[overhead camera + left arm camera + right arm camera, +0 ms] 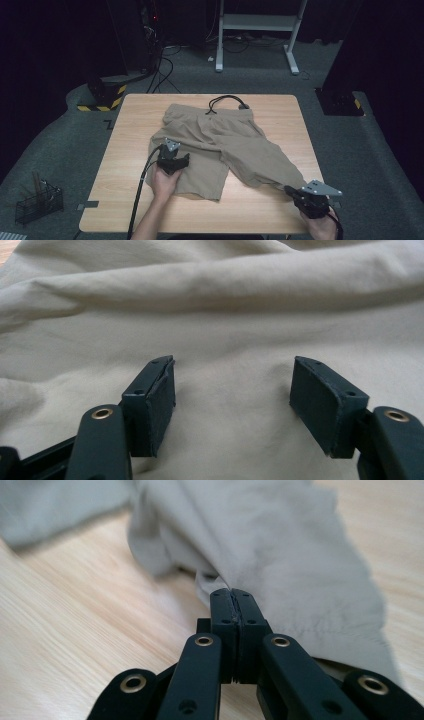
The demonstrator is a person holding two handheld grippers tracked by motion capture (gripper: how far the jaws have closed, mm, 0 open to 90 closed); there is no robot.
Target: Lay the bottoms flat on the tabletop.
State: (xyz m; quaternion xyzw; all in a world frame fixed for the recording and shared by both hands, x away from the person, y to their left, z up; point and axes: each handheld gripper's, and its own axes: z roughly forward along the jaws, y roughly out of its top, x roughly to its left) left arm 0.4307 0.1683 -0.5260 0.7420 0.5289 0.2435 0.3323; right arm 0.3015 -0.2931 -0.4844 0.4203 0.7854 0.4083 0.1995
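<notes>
A pair of khaki shorts (220, 145) lies spread on the wooden table (135, 120), waistband at the far side with a black drawstring (227, 100) looping off it. My left gripper (186, 159) rests on the shorts' left leg. In the left gripper view its jaws (232, 365) stand wide apart over the cloth (225, 305), pinching nothing. My right gripper (289, 190) is near the table's front right corner. It is shut on the hem of the right leg (300, 570), which stretches out toward it; its pads (233, 592) meet with cloth at their tip.
Bare wood shows along the table's front edge (240, 215) and on both sides of the shorts. On the floor, a wire basket (39, 202) stands at the left, a yellow-and-black striped base (102, 97) sits behind the table, and a white desk frame (257, 30) stands farther back.
</notes>
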